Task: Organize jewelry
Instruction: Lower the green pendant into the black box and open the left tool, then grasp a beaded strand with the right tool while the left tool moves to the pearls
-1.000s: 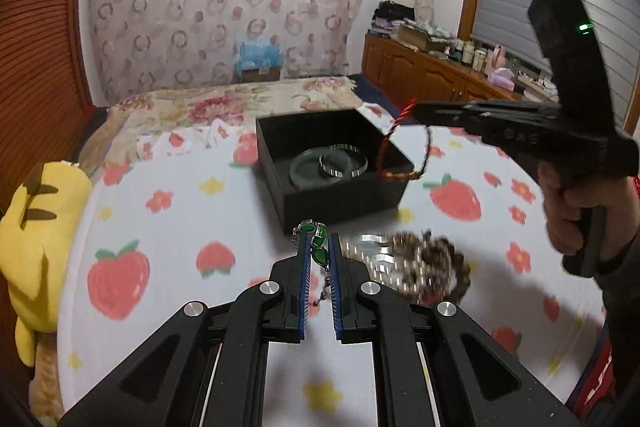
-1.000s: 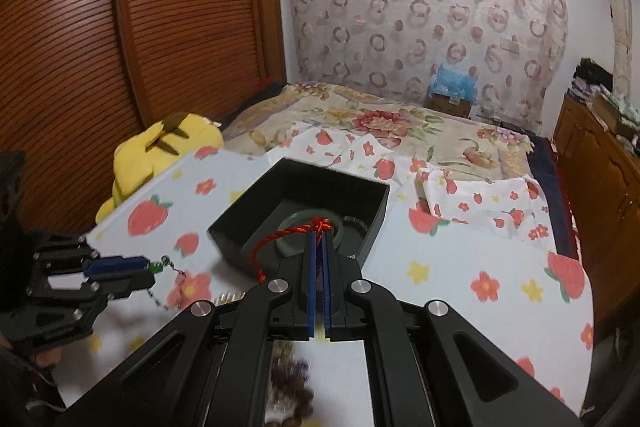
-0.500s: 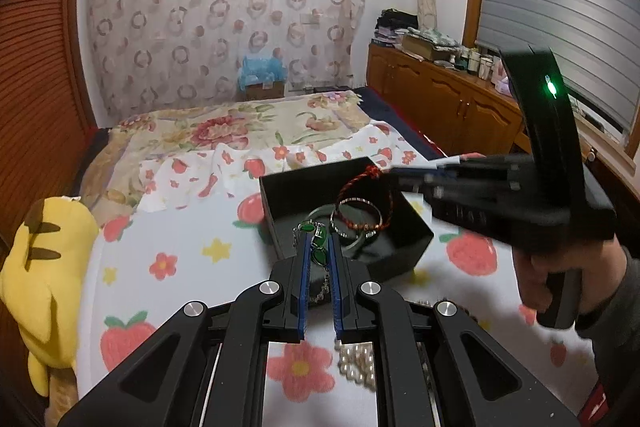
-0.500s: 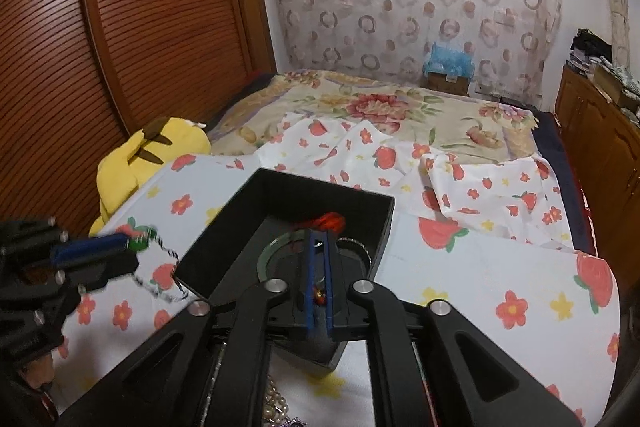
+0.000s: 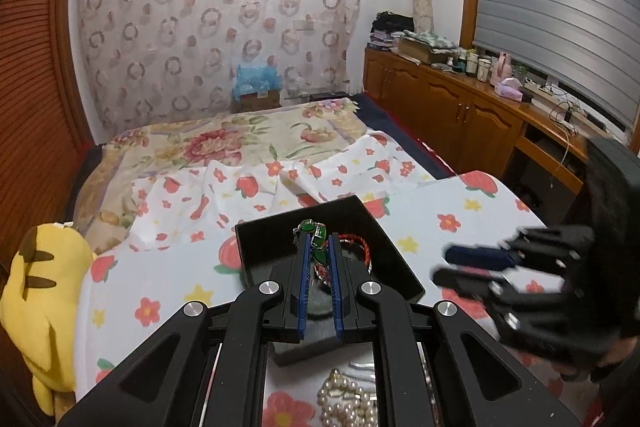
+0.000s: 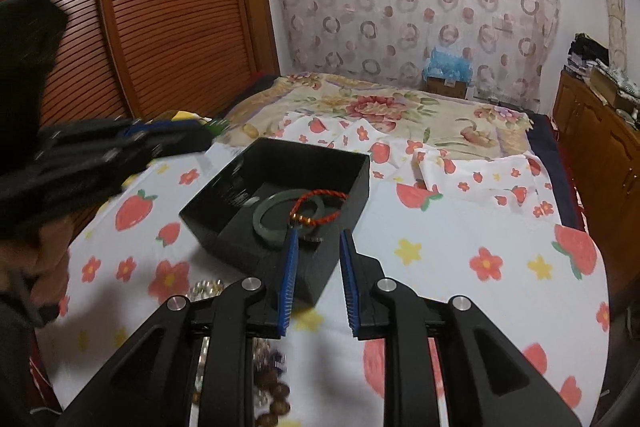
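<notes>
A black box (image 6: 224,239) stands on the strawberry cloth. Inside it a red cord bracelet (image 6: 320,207) lies across a green jade bangle (image 6: 264,219). My right gripper (image 6: 318,235) is open just in front of the box's near wall, nothing between its fingers; the left wrist view shows it blurred at the right (image 5: 472,263). My left gripper (image 5: 318,239) is shut on a green bead chain bracelet (image 5: 308,227), held over the box (image 5: 256,239), whose red cord (image 5: 356,241) shows beside the fingers. The right wrist view has the left gripper (image 6: 200,135) blurred at the box's far-left corner.
On the cloth in front of the box lie a pearl string (image 5: 348,399), brown wooden beads (image 6: 276,391) and a small metal band (image 6: 206,287). A yellow plush toy (image 5: 36,287) sits at the table's left edge. A bed lies beyond the table, wooden cabinets to the right.
The right gripper let go of the red cord bracelet, which now lies in the box, and pulled back. The left gripper carried the green bracelet forward over the box.
</notes>
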Demonstrator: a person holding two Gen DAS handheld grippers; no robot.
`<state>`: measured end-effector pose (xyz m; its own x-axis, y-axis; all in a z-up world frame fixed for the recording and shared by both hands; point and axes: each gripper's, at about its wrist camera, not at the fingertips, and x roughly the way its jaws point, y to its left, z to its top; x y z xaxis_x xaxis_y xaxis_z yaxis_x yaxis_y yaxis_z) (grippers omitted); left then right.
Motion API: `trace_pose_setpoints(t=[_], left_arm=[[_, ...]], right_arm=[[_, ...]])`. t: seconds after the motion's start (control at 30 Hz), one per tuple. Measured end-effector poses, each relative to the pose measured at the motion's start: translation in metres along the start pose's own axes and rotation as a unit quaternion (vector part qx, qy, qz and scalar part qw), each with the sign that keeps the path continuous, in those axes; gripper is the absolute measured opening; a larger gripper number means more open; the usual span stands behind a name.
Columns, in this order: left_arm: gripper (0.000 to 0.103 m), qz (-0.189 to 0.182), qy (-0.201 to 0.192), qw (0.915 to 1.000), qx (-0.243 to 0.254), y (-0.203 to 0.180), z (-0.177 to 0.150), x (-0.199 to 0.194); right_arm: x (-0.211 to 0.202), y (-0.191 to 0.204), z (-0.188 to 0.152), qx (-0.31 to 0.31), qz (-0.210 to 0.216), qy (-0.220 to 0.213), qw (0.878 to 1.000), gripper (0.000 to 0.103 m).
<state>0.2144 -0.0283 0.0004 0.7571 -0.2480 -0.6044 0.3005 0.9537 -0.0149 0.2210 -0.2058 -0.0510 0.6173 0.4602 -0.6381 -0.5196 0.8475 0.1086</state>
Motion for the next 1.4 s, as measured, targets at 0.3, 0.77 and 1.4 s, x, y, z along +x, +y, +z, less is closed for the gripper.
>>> trace_pose_setpoints(t=[0.3, 0.77, 1.4], left_arm=[[0.038, 0.016, 0.012, 0.9995, -0.025, 0.010, -0.003, 0.019], [0.065, -0.004, 0.024, 0.9997, -0.001, 0.001, -0.063, -0.017], [0.066, -0.026, 0.079, 0.9961, -0.029, 0.012, -0.136, -0.027]], right_arm=[[-0.019, 0.010, -0.021, -0.010, 0.015, 0.001, 1.000, 0.023], [-0.028, 0.038, -0.053, -0.028, 0.044, 0.020, 0.998, 0.023], [0.000, 0.051, -0.062, -0.046, 0.033, 0.073, 0.996, 0.017]])
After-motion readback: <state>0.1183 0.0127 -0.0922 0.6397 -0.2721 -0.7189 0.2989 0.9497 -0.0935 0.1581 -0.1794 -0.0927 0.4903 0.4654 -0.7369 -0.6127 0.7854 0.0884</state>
